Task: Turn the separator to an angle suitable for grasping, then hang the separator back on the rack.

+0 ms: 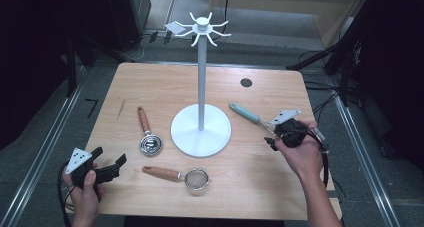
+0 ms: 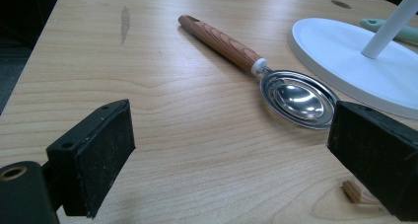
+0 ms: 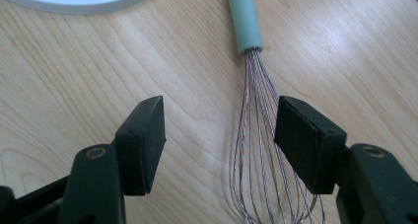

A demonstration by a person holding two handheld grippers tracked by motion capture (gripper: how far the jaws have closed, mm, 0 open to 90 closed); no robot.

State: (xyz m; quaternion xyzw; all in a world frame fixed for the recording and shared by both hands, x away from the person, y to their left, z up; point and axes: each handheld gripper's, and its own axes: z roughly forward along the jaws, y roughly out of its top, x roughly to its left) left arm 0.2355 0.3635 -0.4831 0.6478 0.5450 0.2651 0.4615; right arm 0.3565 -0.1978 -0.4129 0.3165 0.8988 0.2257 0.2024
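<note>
the right gripper (image 3: 219, 135) has its jaws parted with the wire loops of the whisk (image 3: 256, 150) running up between them; the wires sit closer to the pad on the right of that view, and neither pad presses on them, so nothing is grasped yet. the whisk's long axis runs straight ahead from the jaws, wires near, pale green handle (image 3: 244, 17) pointing away toward the edge of the white stand base (image 3: 79, 2). in the high view the whisk (image 1: 250, 116) lies flat on the table (image 1: 150, 82) to the right of the stand (image 1: 200, 129), slanting from the handle end up-left down to the wires at the right gripper (image 1: 272, 139), so this hand is plainly the nearer one. a squeeze across the wires, or a slide forward to the handle, looks like the coming move.

the left gripper (image 2: 231, 150) rests well apart at the table's near left corner, jaws released and bare, facing the wooden-handled spoon (image 2: 296, 98). a wooden-handled strainer (image 1: 195, 178) lies near the front edge
</note>
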